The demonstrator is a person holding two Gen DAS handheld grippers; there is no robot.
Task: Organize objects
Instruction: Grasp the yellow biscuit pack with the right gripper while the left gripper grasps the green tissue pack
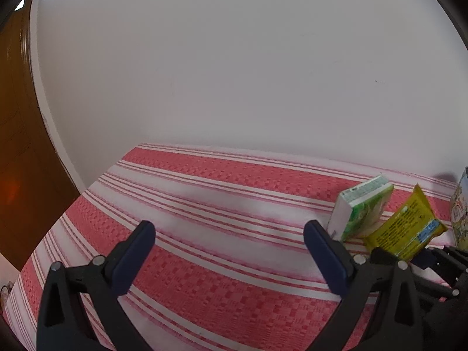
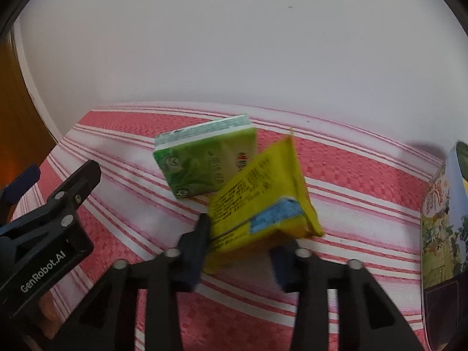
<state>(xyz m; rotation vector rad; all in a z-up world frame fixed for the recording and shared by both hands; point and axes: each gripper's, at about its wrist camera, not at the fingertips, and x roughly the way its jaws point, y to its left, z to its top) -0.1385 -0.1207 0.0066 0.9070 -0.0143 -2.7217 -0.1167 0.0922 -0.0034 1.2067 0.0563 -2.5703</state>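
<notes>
Two packets sat close together on the red-and-white striped table [image 2: 351,204]. The right gripper [image 2: 239,251] had its jaws closed on the lower end of the yellow packet [image 2: 263,199], which leaned against a green carton [image 2: 201,163] behind it. The left gripper [image 1: 229,234] hovered with jaws wide apart, empty. A printed box [image 2: 441,234] stood at the right edge.
</notes>
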